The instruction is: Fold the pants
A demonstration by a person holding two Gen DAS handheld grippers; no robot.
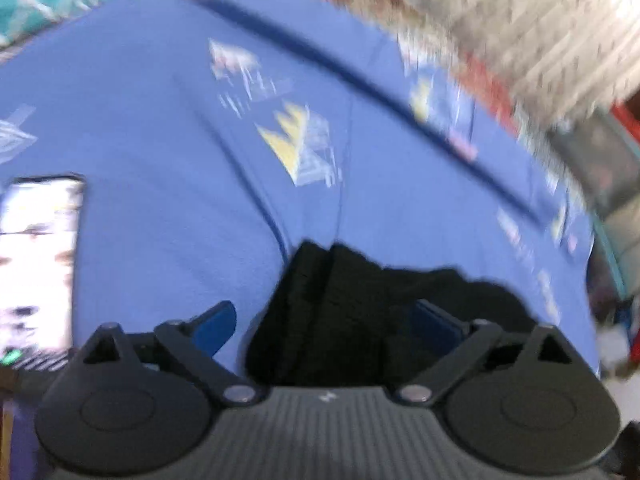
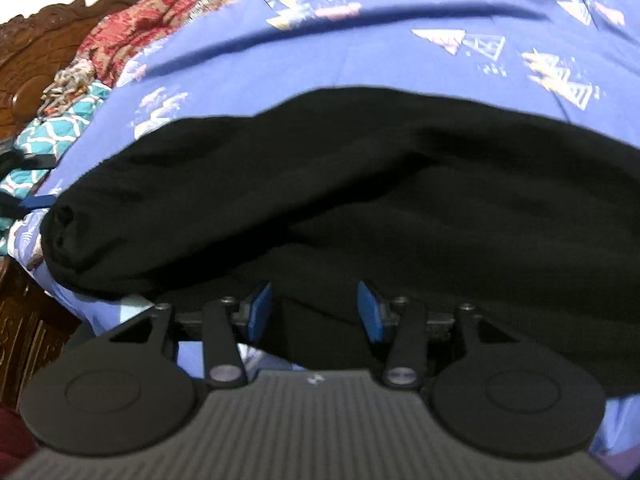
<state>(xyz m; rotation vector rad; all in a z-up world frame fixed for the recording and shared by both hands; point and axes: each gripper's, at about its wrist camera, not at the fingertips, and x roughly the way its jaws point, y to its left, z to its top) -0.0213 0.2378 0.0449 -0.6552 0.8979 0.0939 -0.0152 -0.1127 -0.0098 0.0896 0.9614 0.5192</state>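
While lying bunched across the blue patterned bedsheet (image 2: 360, 48), black pants (image 2: 320, 184) leaving open sheet beyond their far edge; left claw (image 1: 324, 320) spreading wide over one dark end, pads clear of cloth; right claw (image 2: 316, 312) standing half apart with fabric between, grip impossible to tell; phone (image 1: 36, 264) glowing at left; carved wooden headboard (image 2: 44, 52) and red blanket (image 2: 132, 28) bordering the bed.
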